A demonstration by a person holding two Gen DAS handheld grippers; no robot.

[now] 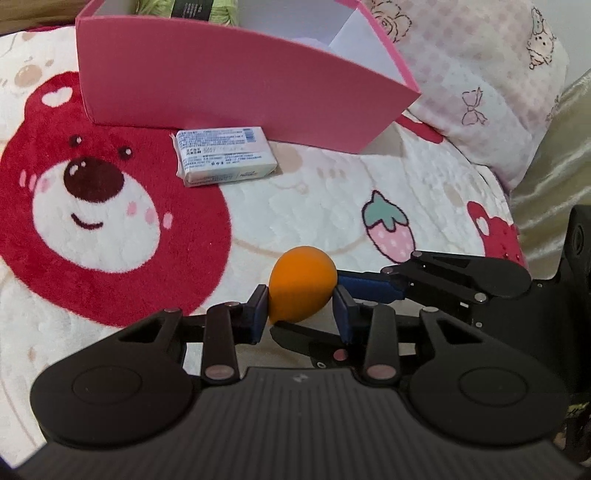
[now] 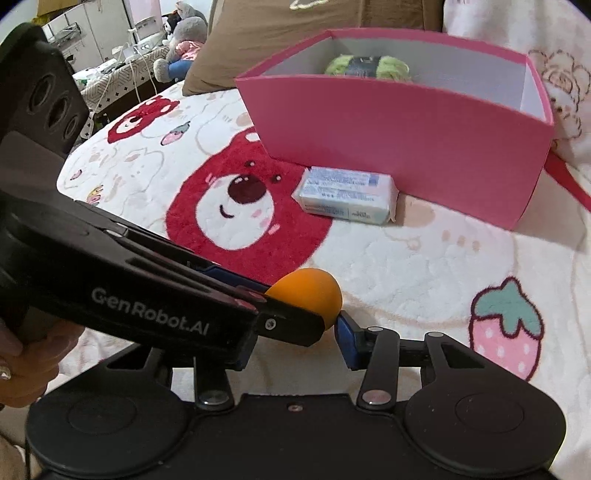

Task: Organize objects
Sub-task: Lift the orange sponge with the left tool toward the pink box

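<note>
An orange egg-shaped sponge (image 1: 301,284) sits between the pads of my left gripper (image 1: 301,312), which is shut on it just above the blanket. My right gripper (image 2: 299,325) comes in from the right and also closes on the sponge (image 2: 310,291); its fingers (image 1: 373,288) cross the left gripper's. A white wrapped soap-like packet (image 1: 225,157) lies in front of the pink box (image 1: 221,85), also in the right wrist view as packet (image 2: 347,195) and box (image 2: 399,147). A green yarn ball (image 2: 369,66) lies inside the box.
A fleecy blanket with a red bear (image 1: 92,206) and strawberry prints (image 1: 389,229) covers the bed. A patterned pillow (image 1: 480,85) lies right of the box. A brown cushion (image 2: 295,33) and room clutter (image 2: 122,55) stand behind.
</note>
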